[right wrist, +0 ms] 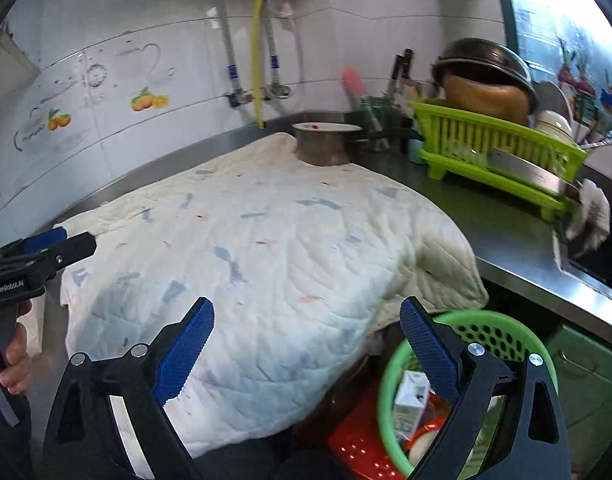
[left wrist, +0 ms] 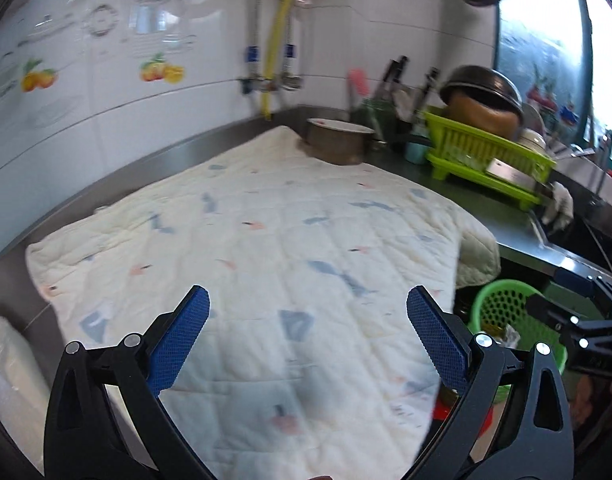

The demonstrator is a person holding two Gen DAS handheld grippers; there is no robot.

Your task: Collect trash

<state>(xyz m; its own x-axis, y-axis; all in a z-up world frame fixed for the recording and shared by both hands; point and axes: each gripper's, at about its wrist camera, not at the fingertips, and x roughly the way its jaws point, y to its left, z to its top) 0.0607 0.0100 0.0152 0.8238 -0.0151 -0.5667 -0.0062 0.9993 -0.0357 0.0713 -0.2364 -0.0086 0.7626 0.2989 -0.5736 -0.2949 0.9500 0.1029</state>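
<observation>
While both grippers hover over the quilted cloth (left wrist: 266, 248), the left gripper (left wrist: 307, 320) and right gripper (right wrist: 306, 332) are spread wide, holding nothing. Trash, including a small carton (right wrist: 409, 404), sits in the green basket (right wrist: 501, 332) below the counter edge.

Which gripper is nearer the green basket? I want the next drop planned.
Right: the right gripper hangs open directly over the green basket; the left gripper, also open, faces the quilt.
</observation>
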